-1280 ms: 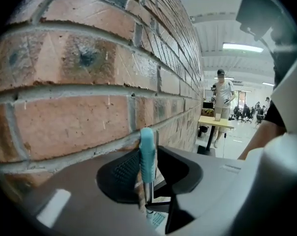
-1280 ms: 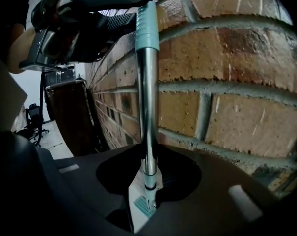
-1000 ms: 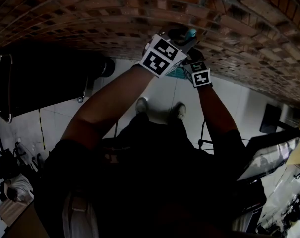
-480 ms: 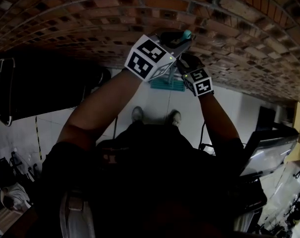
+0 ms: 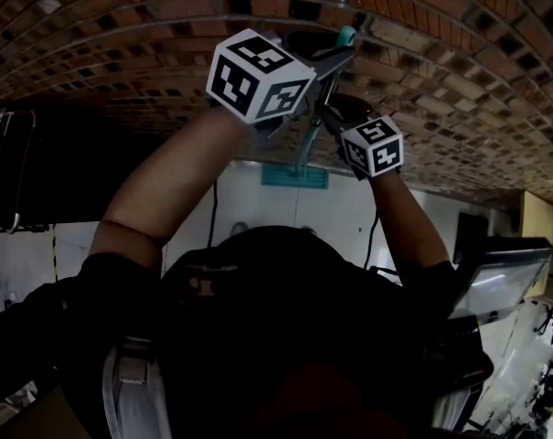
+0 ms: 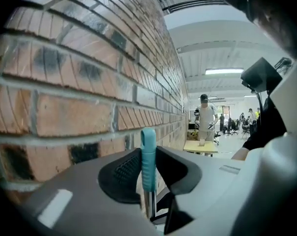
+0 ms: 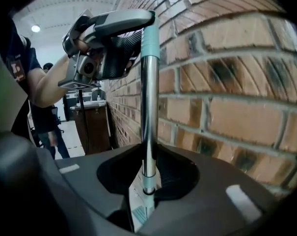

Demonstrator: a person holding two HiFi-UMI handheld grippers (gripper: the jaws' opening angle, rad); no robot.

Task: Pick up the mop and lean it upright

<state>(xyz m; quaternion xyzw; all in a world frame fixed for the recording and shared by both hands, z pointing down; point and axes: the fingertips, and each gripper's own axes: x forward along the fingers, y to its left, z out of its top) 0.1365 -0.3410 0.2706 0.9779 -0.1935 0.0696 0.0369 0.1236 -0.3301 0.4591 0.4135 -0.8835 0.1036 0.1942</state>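
Note:
The mop stands nearly upright, close against the brick wall (image 5: 459,71). Its shaft is a metal pole (image 7: 148,102) with a teal grip (image 6: 148,159) at the top end. The teal mop head (image 5: 296,176) hangs low, near the floor. My left gripper (image 5: 334,55) is shut on the teal grip (image 5: 346,37), and both pads press its sides in the left gripper view. Lower on the shaft, my right gripper (image 7: 148,173) is shut on the metal pole. In the right gripper view the left gripper (image 7: 147,22) shows above, at the pole's top.
A dark cabinet (image 5: 75,167) stands at the left by the wall. A brown cabinet (image 7: 92,124) stands along the wall. A person (image 6: 205,117) stands behind a small table (image 6: 202,146) farther down the room. A monitor (image 5: 500,282) sits at the right.
Both grippers have risen in the head view with the mop. The left gripper's marker cube has moved up and left. The floor now shows lower in the view.

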